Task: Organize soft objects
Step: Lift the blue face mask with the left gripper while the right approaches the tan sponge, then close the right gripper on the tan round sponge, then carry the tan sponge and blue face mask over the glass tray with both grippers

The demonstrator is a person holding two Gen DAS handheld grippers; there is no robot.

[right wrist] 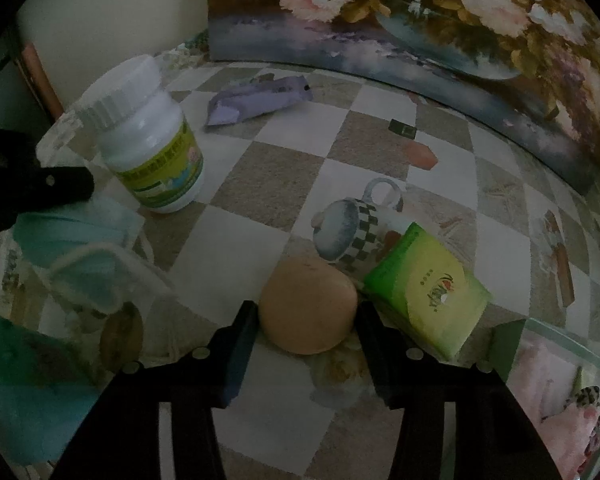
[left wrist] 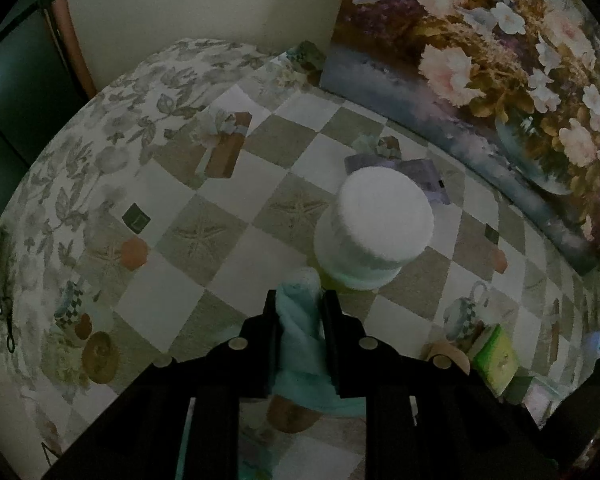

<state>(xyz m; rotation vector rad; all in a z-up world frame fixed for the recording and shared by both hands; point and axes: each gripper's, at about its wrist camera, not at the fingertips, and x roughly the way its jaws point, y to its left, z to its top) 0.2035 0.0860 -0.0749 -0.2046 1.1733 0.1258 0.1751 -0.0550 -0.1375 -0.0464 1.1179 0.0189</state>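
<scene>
Sponge (right wrist: 308,306) sits between right tool (right wrist: 306,332) fingers, tissue pack (right wrist: 426,304) alongside.

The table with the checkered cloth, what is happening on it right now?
A person works with a claw in each hand. The left claw is shut on a teal cloth, just in front of a white jar. The right claw is placed around a tan round sponge that lies on the tablecloth beside a green tissue pack; its pads do not seem to press on it yet. A purple packet lies farther back.
</scene>
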